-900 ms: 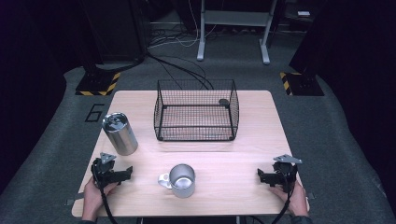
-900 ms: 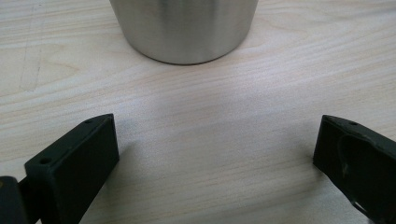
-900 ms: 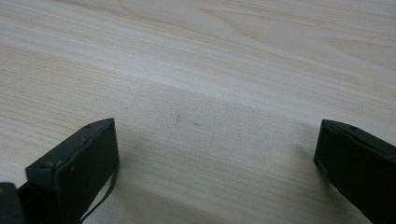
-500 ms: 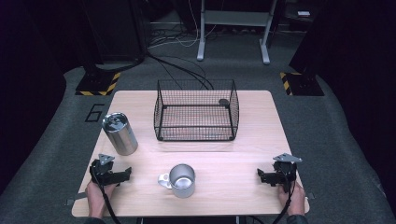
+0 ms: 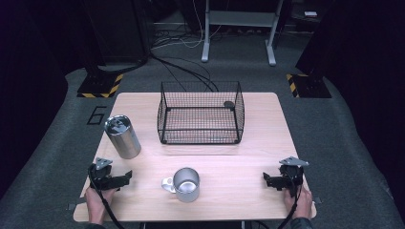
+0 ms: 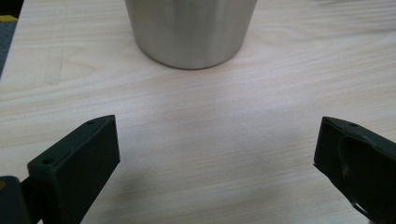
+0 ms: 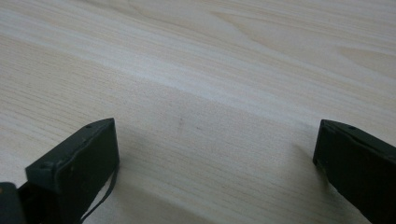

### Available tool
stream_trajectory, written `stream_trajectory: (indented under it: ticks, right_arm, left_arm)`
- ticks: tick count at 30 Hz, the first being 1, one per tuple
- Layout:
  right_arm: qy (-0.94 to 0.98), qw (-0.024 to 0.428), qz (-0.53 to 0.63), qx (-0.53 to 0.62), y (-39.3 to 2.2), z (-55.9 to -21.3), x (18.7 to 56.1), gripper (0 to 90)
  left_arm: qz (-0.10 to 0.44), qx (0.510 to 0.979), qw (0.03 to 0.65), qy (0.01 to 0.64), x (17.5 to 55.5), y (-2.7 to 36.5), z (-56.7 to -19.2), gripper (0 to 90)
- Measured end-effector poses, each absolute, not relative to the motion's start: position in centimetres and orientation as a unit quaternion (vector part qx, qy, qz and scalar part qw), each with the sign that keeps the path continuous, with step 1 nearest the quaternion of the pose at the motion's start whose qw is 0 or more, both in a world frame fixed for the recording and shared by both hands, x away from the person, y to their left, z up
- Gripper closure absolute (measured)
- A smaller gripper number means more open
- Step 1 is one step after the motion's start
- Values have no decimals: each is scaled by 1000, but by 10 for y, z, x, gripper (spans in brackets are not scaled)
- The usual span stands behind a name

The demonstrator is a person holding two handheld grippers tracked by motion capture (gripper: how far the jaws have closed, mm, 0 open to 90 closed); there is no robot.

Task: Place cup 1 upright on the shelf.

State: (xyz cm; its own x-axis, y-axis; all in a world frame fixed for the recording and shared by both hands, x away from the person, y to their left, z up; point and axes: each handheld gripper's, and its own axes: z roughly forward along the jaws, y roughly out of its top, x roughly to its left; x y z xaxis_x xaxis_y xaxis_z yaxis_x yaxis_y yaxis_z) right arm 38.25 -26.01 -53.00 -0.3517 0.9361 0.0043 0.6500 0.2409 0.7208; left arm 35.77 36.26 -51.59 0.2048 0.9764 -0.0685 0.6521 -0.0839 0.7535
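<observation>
Left gripper [image 5: 125, 177] has edged back, near tumbler [image 5: 122, 137]

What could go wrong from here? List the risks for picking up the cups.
1. The tall steel tumbler stands near the table's left edge; a sideways nudge from the open left gripper could tip or roll it off.
2. The mug's handle points left, so an approach from that side may snag it.
3. Smooth metal walls could slip between the fingers.
</observation>
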Motion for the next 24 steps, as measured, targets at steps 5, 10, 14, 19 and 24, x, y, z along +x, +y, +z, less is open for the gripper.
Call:
stream_trajectory:
  ticks: [5, 10, 14, 19, 24]
  right_arm:
    - [756, 221, 323, 525, -260, -530, 383, 0]
    - [758, 220, 323, 522, -261, -530, 383, 0]
    - [758, 220, 323, 522, -261, -530, 383, 0]
    - [759, 221, 323, 520, -261, -530, 384, 0]
    - [759, 221, 325, 519, -261, -530, 384, 0]
  left_arm:
    - [248, 694, 354, 576, 357, 365, -503, 1]
    - [251, 692, 360, 574, 360, 367, -490, 1]
    - [253, 685, 369, 575, 362, 366, -479, 1]
    - [262, 687, 372, 566, 367, 366, -466, 0]
    - [266, 685, 382, 560, 374, 367, -451, 0]
